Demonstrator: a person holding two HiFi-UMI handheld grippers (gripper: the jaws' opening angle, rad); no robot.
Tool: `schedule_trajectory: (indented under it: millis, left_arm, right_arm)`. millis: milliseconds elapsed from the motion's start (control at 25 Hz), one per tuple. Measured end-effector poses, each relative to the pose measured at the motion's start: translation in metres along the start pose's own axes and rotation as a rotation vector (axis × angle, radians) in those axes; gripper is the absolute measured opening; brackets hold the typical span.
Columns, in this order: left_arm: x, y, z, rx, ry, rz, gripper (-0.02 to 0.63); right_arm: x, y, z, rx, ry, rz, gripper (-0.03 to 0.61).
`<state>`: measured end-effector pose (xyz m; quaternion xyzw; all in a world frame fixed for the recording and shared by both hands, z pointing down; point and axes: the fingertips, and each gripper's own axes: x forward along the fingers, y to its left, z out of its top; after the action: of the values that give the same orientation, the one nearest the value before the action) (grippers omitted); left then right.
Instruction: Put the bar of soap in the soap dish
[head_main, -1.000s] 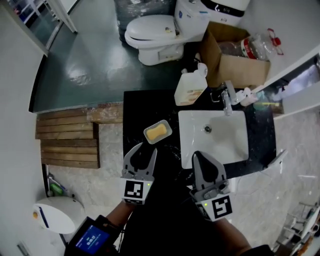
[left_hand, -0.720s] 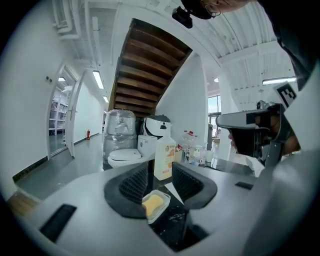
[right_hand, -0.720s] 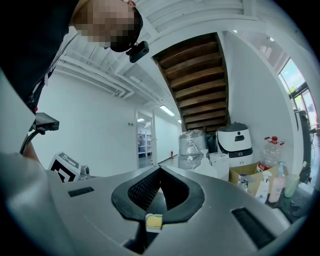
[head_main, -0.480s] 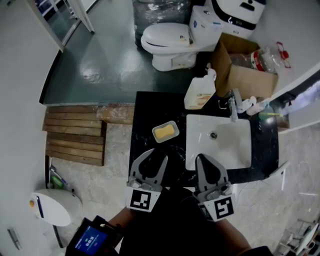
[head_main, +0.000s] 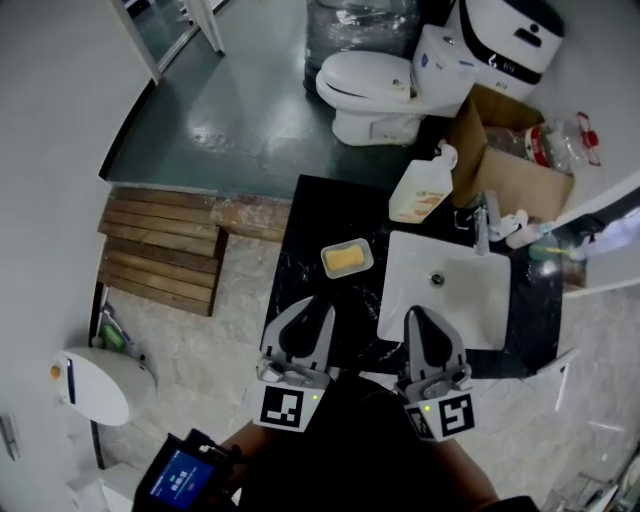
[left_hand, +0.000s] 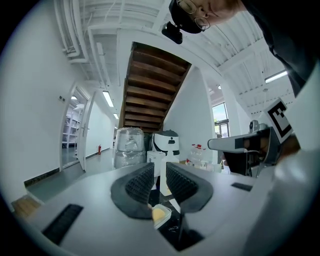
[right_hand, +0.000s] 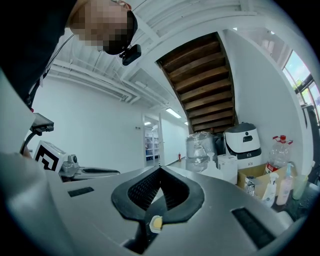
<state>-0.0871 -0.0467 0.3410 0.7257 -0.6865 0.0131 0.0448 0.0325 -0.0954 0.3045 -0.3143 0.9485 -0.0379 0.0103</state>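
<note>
The yellow, rounded bar of soap (head_main: 345, 259) lies in the shallow rectangular soap dish (head_main: 367, 258) on the glossy black bench (head_main: 300, 232), at one o'clock of the left gripper (head_main: 309, 312). That gripper's ribbed jaws are closing on nothing. The right gripper (head_main: 418, 313) has its jaws together, empty.

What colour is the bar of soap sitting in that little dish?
Pale yellow. The bar of soap shows best in the head view.

Left gripper (left_hand: 160, 175) jaws closing, empty gap.
Bar of soap (left_hand: 157, 214) sits in soap dish (left_hand: 168, 218) on black counter (left_hand: 174, 232) below; right gripper (left_hand: 216, 145) at right.
</note>
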Motion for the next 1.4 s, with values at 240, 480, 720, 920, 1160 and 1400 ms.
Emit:
schedule_trajectory:
  millis: [240, 480, 720, 920, 1160, 1400]
  left_arm:
    - [-0.016, -0.003, 0.011, -0.032, -0.032, 0.055, 0.036]
    - [-0.026, -0.006, 0.015, -0.037, -0.042, 0.088, 0.005]
    - [-0.036, -0.009, 0.01, -0.057, -0.026, 0.107, 0.002]
    - [-0.044, -0.012, 0.01, -0.068, -0.032, 0.12, 0.001]
    - [-0.051, -0.011, 0.009, -0.069, -0.039, 0.133, 0.001]
    - [-0.054, -0.013, 0.007, -0.068, -0.044, 0.134, 0.001]
  right_arm:
    - [-0.002, 0.005, -0.004, 0.005, 0.006, 0.031, 0.008]
    - [-0.005, 0.012, 0.002, -0.009, -0.009, 0.066, 0.008]
    - [-0.012, 0.018, -0.005, -0.01, -0.008, 0.088, 0.008]
    - [-0.015, 0.026, -0.002, -0.038, 0.009, 0.099, 0.008]
    - [-0.014, 0.035, 0.001, -0.064, 0.009, 0.102, 0.008]
    - [-0.014, 0.037, 0.0, -0.105, 0.013, 0.091, 0.008]
